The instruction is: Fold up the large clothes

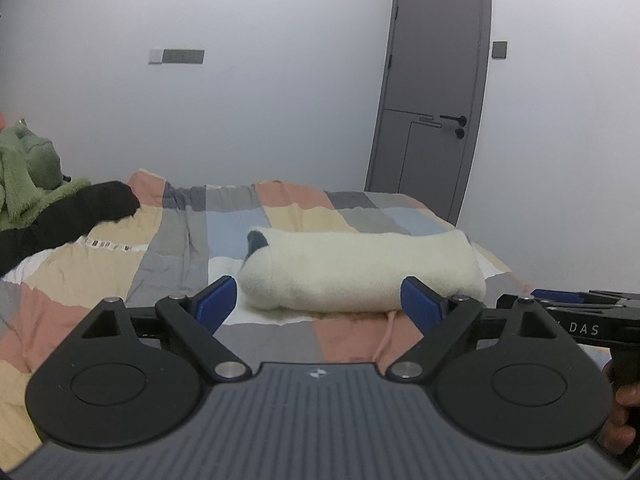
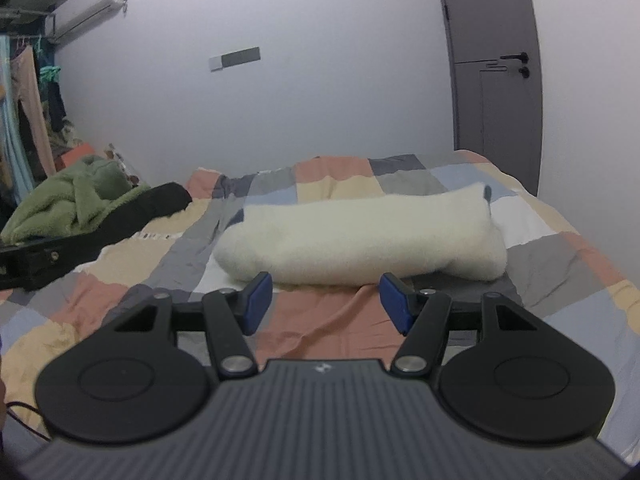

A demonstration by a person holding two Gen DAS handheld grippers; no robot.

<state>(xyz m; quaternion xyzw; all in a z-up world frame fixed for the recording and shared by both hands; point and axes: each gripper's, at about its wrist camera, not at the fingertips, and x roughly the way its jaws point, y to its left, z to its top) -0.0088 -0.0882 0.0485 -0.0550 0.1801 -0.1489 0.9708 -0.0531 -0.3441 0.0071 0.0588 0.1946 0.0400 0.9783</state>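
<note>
A folded cream fleece garment (image 1: 360, 268) lies as a thick bundle on the patchwork bedspread (image 1: 176, 248); it also shows in the right wrist view (image 2: 360, 236). A dark collar part sticks out at its left end in the left wrist view. My left gripper (image 1: 320, 304) is open and empty, just short of the bundle's near edge. My right gripper (image 2: 326, 302) is open and empty, also just in front of the bundle. The right gripper's body (image 1: 580, 312) shows at the right edge of the left wrist view.
A pile of green fleece (image 2: 76, 204) and a black garment (image 2: 132, 208) lies at the bed's left side. A grey door (image 1: 436, 92) stands behind the bed on the right. Hanging clothes (image 2: 28, 112) are at far left. A dark flat item (image 2: 460, 280) lies under the bundle's right end.
</note>
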